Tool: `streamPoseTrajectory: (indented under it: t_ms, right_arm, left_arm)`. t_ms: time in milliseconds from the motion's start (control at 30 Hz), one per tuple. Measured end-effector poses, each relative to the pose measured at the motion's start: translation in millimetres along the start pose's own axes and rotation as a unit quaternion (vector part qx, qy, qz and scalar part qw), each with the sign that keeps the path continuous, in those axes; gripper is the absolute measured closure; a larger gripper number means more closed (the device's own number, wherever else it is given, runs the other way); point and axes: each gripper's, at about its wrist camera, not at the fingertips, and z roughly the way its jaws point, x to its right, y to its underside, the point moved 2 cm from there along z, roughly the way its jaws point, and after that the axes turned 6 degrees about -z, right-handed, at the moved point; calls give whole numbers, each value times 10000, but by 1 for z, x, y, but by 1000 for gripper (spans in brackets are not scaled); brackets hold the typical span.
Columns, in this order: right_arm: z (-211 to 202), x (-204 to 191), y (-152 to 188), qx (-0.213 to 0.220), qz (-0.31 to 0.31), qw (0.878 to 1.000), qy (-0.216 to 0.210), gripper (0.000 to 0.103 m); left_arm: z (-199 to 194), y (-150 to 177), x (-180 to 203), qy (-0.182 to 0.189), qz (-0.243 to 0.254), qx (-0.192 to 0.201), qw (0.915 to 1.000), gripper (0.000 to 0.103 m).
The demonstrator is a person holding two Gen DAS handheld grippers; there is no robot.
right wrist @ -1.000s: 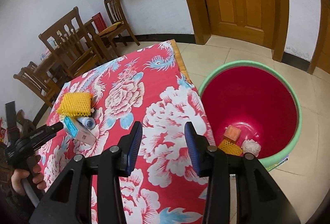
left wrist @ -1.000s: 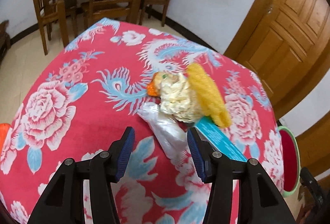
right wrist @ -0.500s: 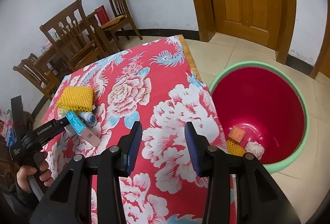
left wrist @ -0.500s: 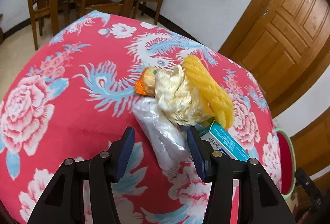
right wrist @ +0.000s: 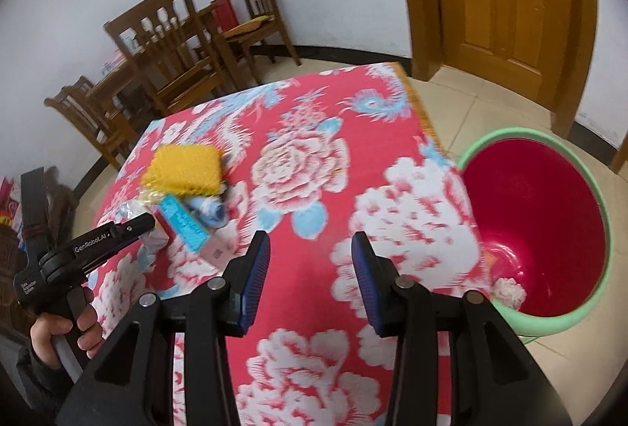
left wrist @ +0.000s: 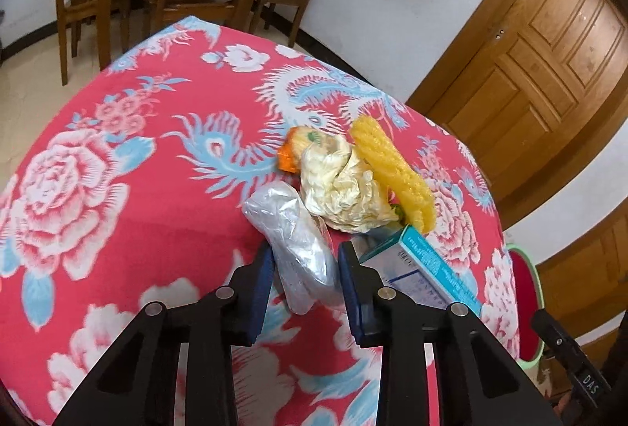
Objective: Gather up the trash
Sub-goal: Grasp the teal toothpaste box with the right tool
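A crumpled clear plastic bag [left wrist: 292,233] lies on the red flowered tablecloth [left wrist: 117,198]. My left gripper [left wrist: 304,265] straddles its near end, jaws narrowed around it and about touching. Behind it lie cream crumpled paper [left wrist: 345,186], a yellow foam net [left wrist: 392,170], an orange wrapper [left wrist: 292,151] and a teal and white box [left wrist: 420,269]. My right gripper [right wrist: 310,265] is open and empty above the cloth [right wrist: 306,167]; the pile, topped by the foam net [right wrist: 182,169], lies to its left. The red bin with green rim [right wrist: 537,222] holds some trash.
The bin stands on the tiled floor off the table's right edge, also seen in the left wrist view [left wrist: 526,292]. Wooden chairs [right wrist: 168,45] and a dining table stand by the far wall. A wooden door [right wrist: 506,2] is behind the bin.
My left gripper has moved forward onto the plastic bag and its jaws have narrowed around it. My right gripper has swung left, away from the bin, over the cloth.
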Motion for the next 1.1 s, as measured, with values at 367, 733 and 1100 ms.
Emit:
streamPoseTrajectory:
  t_ms: [367,733,1100]
  right_arm:
    - [29,-59,-2,-304,-800,9958,-337,53]
    - [58,-87,-10,-561,-1398,9880,-342,51]
    - [73,-91,-4,-785,-1336,9869,-458,70]
  left_arm:
    - [-37,8,-10,-38,241,230,9994,70]
    - [-47,12,-19,-154,263,303,9991,70]
    - [-45,14,-26,-121,184,251,9994,70]
